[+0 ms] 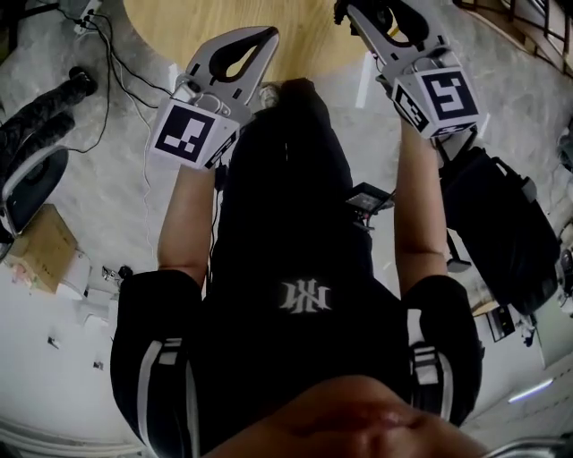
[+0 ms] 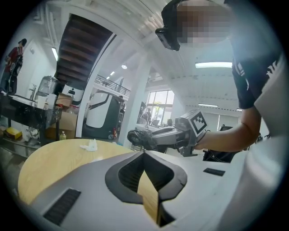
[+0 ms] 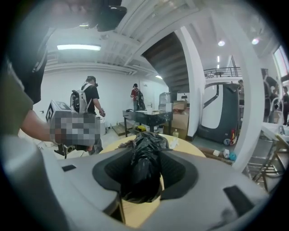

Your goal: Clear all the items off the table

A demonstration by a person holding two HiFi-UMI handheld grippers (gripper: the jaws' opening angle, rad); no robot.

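The person is standing at a round wooden table [image 1: 179,27] and is holding both grippers out toward its near edge. The right gripper [image 3: 145,158] is gripping a black plastic bag [image 3: 144,140]. In the right gripper view its two jaws are standing partly apart, with the crumpled bag pressed between the pads. The bag is bulging out past the tips, above the table top. In the left gripper view the same bag is showing as a dark lump at the front end of the right gripper, and there it is hanging in the air, not resting on the wood. The left gripper [image 2: 144,155] is closed and is holding nothing. Its jaws are meeting in one line, and only the light wood of the table is showing through the gap behind them. A crumpled white tissue [image 2: 90,145] is lying on the table top, well apart from both grippers, toward the far side. In the head view the marker cubes [image 1: 192,132] are sitting just in front of the person's bare forearms. Two people [image 3: 92,97] are standing far behind the table in the right gripper view.
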